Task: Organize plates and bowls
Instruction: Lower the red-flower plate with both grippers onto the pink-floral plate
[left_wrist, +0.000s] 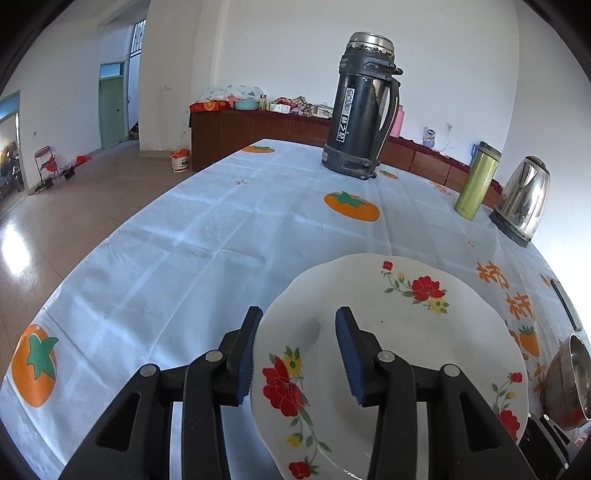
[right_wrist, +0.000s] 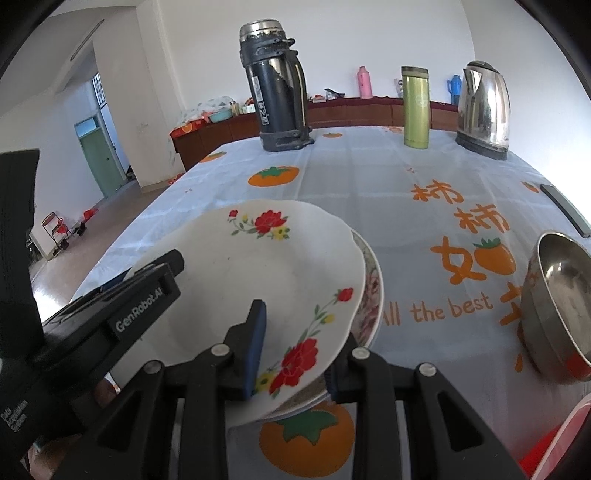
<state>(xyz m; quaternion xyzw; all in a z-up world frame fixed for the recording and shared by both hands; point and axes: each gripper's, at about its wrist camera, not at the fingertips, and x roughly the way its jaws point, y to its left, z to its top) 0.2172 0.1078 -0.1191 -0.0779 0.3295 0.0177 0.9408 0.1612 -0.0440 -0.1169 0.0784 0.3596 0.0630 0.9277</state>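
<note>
A white plate (left_wrist: 388, 354) is patterned with red and yellow flowers; the pale blue tablecloth (left_wrist: 184, 258) is printed with orange persimmons.

Plates: two (right_wrist: 258, 266) (one stacked on the other (right_wrist: 373, 288))
Bowls: one (right_wrist: 561, 306)
Flasks: two (right_wrist: 275, 88) (right_wrist: 415, 107)
Kettles: one (right_wrist: 484, 107)
Phones: one (right_wrist: 565, 208)
Grippers: two (left_wrist: 295, 354) (right_wrist: 295, 350)

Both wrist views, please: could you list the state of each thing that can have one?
White floral plate: tilted, resting on another plate.
Lower patterned plate: flat on the tablecloth, mostly covered.
Steel bowl: tipped on its side, empty.
Black thermos: upright, lid on.
Green flask: upright, capped.
Kettle: upright, lid shut.
Left gripper: open, straddling the white plate's rim.
Right gripper: open around both plates' edges.
</note>
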